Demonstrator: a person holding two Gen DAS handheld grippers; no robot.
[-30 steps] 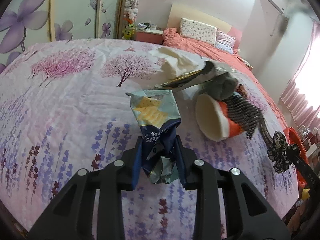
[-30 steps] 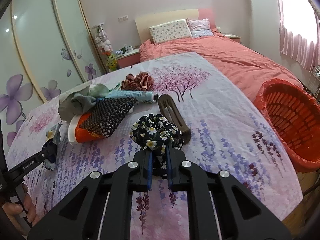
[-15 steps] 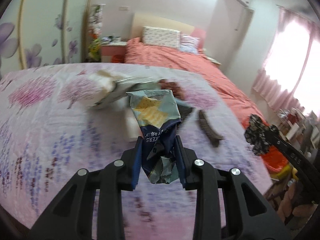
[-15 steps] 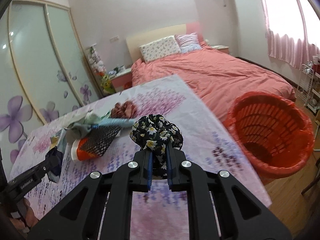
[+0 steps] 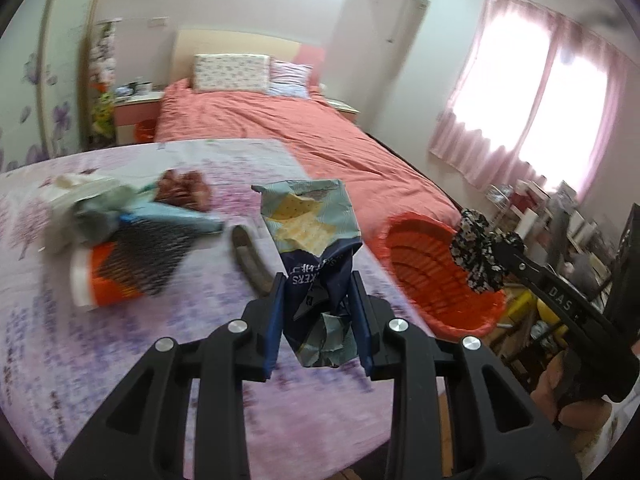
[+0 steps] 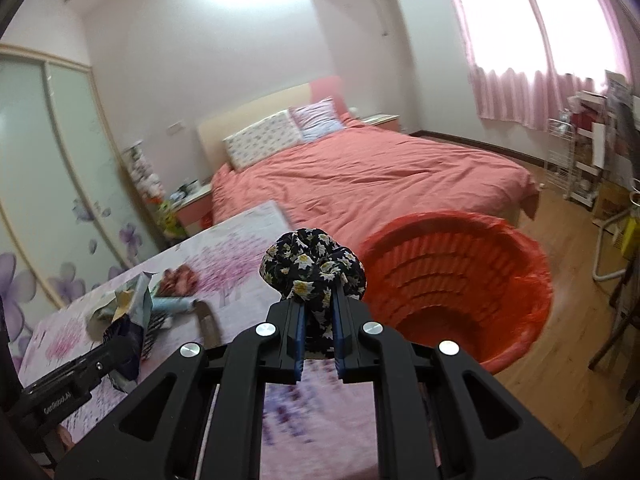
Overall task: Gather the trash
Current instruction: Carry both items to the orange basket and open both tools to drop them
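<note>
Left wrist view shows the left gripper squeezed tight on a crumpled snack bag, which sticks up between its blue pads above the flowery bed cover. Right wrist view shows the right gripper pinched on a black flowery scrunchie, held up in the air near the orange basket, which sits on the wooden floor just beside the cover's edge. On the cover lie an orange and white cup on its side with a black spiky brush on top, a blue tube, a brown hair clip and a reddish scrunchie. Behind them is a pink bed with pillows.
</note>
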